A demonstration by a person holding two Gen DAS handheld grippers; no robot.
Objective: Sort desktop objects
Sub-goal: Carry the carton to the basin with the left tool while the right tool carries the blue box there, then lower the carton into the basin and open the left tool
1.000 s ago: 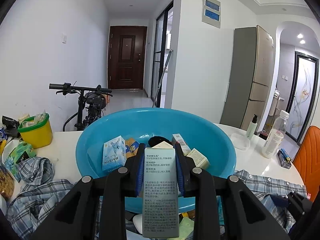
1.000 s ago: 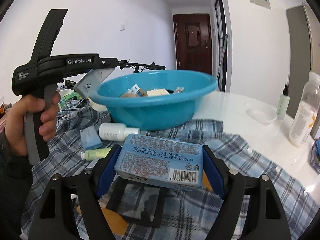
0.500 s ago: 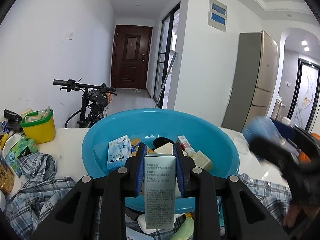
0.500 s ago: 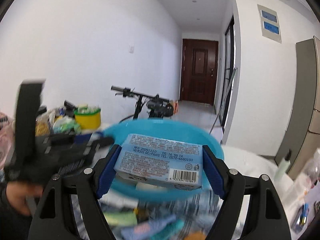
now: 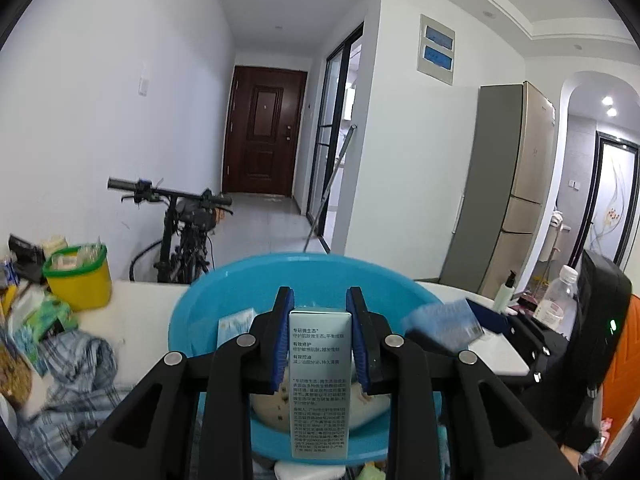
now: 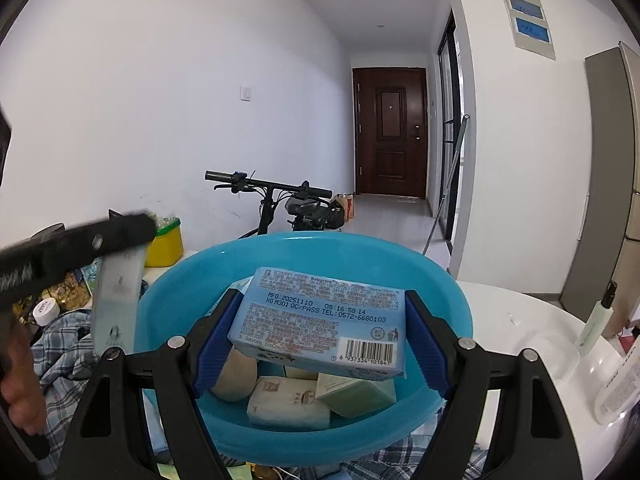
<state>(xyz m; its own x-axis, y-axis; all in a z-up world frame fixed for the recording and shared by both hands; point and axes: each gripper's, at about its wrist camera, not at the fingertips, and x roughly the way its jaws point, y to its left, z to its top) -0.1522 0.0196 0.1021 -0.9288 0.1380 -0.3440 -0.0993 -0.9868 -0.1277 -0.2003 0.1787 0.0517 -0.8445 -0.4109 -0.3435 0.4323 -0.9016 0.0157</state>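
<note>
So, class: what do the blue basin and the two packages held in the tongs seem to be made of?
Blue basin: probably moulded plastic, smooth and glossy, with soft highlights on its rim.
Tall grey box: likely printed cardboard, with sharp folded edges and a satin sheen.
Light blue pack: seemingly soft plastic film with printed barcode; its corners look rounded, so perhaps a tissue or wipes wrap.

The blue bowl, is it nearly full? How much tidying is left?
Several small boxes already lie in the round blue plastic bowl. The left gripper holds a tall silver carton and the right gripper a light blue packet, both above it. Clutter on the checked cloth remains.
</note>
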